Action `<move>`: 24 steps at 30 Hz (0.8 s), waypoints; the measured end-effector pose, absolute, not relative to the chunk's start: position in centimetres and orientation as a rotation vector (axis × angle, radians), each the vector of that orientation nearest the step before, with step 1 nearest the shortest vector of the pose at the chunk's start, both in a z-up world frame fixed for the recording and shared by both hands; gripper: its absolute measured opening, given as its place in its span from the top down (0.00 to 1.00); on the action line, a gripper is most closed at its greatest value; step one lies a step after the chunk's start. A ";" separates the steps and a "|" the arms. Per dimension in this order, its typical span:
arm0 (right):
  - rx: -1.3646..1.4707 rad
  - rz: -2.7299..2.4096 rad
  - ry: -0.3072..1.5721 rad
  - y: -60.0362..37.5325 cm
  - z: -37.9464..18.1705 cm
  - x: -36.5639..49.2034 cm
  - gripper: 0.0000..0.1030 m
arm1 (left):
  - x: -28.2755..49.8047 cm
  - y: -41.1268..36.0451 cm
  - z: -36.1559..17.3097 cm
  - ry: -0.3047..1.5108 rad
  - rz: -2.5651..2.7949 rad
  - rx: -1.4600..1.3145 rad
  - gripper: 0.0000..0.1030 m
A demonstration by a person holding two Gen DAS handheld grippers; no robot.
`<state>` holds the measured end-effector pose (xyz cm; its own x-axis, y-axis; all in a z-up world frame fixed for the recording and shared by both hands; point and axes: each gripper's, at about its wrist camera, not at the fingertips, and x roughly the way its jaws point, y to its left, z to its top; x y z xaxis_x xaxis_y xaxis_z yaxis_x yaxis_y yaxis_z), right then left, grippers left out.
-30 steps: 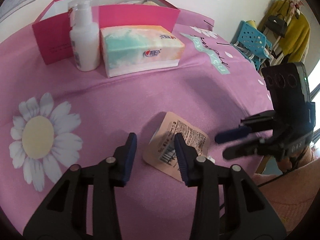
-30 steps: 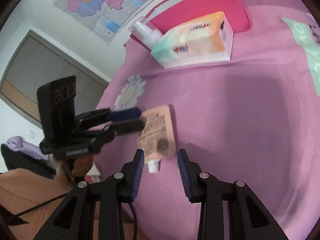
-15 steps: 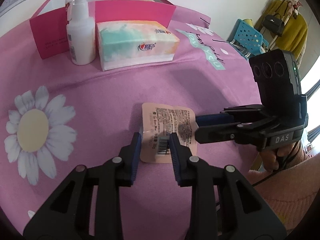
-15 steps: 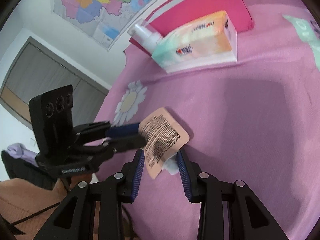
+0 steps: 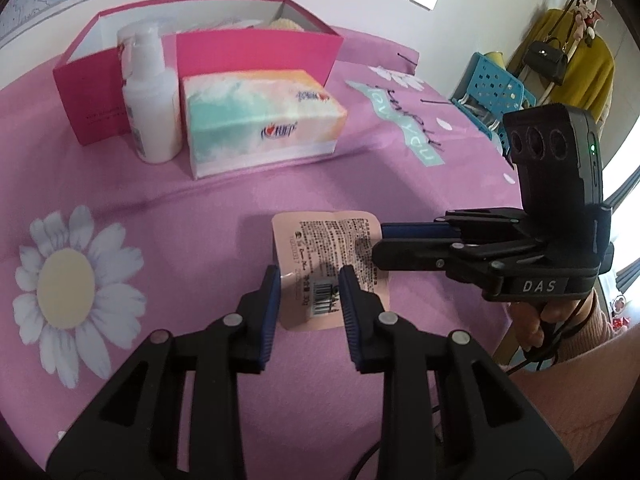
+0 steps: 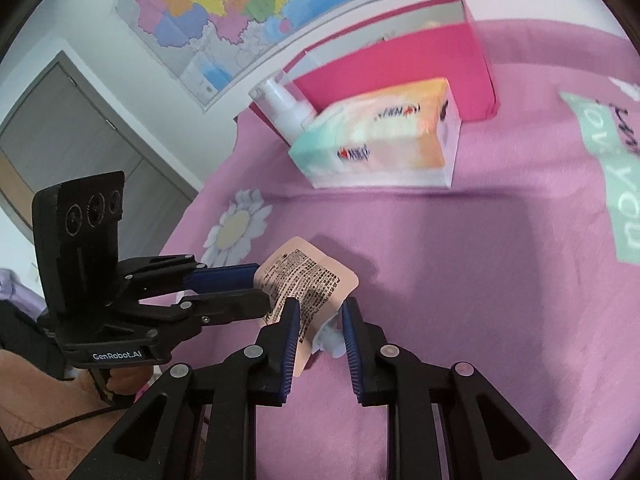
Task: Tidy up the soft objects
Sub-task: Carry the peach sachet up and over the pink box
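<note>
A flat peach pouch [image 5: 326, 256] with printed text, a barcode and a white cap [image 6: 330, 336] is lifted off the pink cloth. My left gripper [image 5: 308, 280] is shut on its barcode end; it also shows in the right wrist view [image 6: 262, 286]. My right gripper [image 6: 318, 312] straddles the pouch's cap end, jaws a little apart; whether they pinch it I cannot tell. It also shows in the left wrist view [image 5: 376, 240]. A tissue pack [image 5: 260, 120] and white pump bottle [image 5: 150, 104] stand in front of the pink box [image 5: 256, 54].
The pink cloth [image 5: 120, 184] with daisy prints covers the table. A blue plastic chair [image 5: 496, 88] and hanging clothes are off the right edge. A wall map [image 6: 240, 12] hangs behind the box.
My left gripper closed on the pouch and raised it. My right gripper came in to the pouch's other end. Both moved closer together.
</note>
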<state>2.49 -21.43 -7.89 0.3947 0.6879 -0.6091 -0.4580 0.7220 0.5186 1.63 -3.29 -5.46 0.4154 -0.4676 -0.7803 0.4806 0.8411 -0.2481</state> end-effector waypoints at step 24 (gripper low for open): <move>0.209 0.728 0.798 -21.9 -4.1 3.7 0.79 | 2.8 -3.5 -2.3 0.883 -0.543 0.016 0.70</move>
